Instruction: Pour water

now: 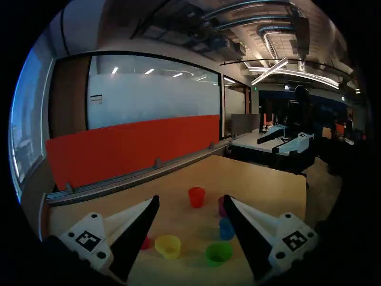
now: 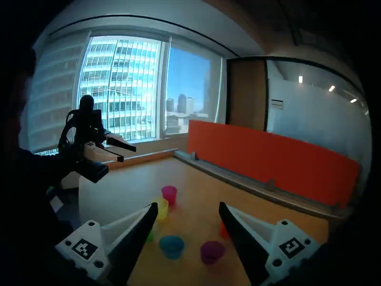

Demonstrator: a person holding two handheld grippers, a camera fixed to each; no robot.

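**Left gripper view.** The left gripper has its fingers spread wide with nothing between them. It hangs over the near edge of the table, angled down and forward.
- Six cups stand upright in a loose cluster ahead and below.
- The red cup is farthest, dead ahead in the gap.
- The purple cup is just to its right, half behind the right finger.
- The blue cup is nearer.
- The green cup and yellow cup are nearest.
- The pink cup sits near left, partly hidden by the left finger.
- No water is visible, so I cannot tell which cup holds any.
- An orange panel runs along the far edge.

**Right gripper view.** The right gripper is also spread and empty.
- The blue and purple cups lie nearest, below the gap.
- The red cup is on the right, behind the finger.
- The pink and yellow cups are farther off, close together.
- The left gripper shows far left, raised above the table.

Likely the right gripper is closer to the blue and purple cups, and the left to the green and yellow. The close neighbours are the main obstruction.
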